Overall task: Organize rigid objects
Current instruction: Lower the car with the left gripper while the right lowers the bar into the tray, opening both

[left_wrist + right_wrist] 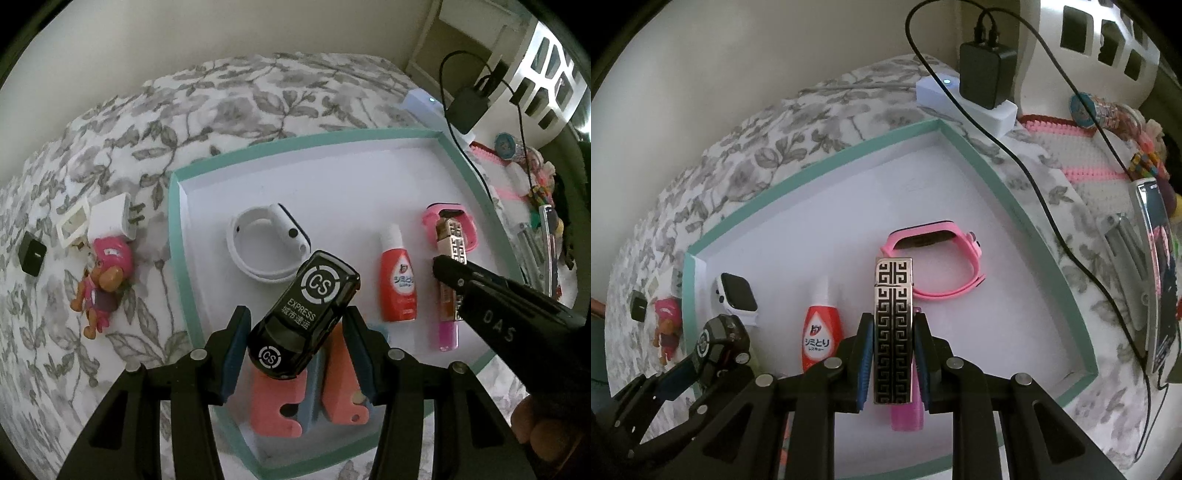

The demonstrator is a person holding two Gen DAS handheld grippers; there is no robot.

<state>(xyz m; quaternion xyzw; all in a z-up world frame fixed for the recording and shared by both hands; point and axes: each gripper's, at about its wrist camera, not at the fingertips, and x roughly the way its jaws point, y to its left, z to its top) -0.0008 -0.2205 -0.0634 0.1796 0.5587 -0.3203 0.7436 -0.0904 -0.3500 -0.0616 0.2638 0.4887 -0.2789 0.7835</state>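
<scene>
Between our left gripper's [295, 332] blue-padded fingers we are carrying a black toy car [301, 314] marked "CS EXPRESS", the jaws standing about half open and pressing on its flanks so that its nose is tilting up toward the camera. We are holding it low over the near end of the teal-rimmed tray [173, 229], just above two pink clips [273, 402] lying flat, probably so it can go down in the bare patch beside the white smartwatch [269, 240].

Our right gripper [892, 354] is clamping a slim metal lighter with a black key pattern [892, 328], the jaws drawn nearly together on its narrow sides and the lighter standing lengthwise between them. It is hanging over a pink tube [905, 417] resting on the tray floor, next to the red stain-remover bottle [820, 339] and the pink watch [942, 258]; we judge a tidy row is being built there.

Outside the tray, a pink-hatted figurine [103, 284], a white plug adapter [114, 218] and a small black cube [32, 253] are waiting on the leaf-print bedcover [147, 122]. We are working on a soft bed against a plain wall, with a white power strip [967, 99] and black charger [986, 74] at the far corner.
</scene>
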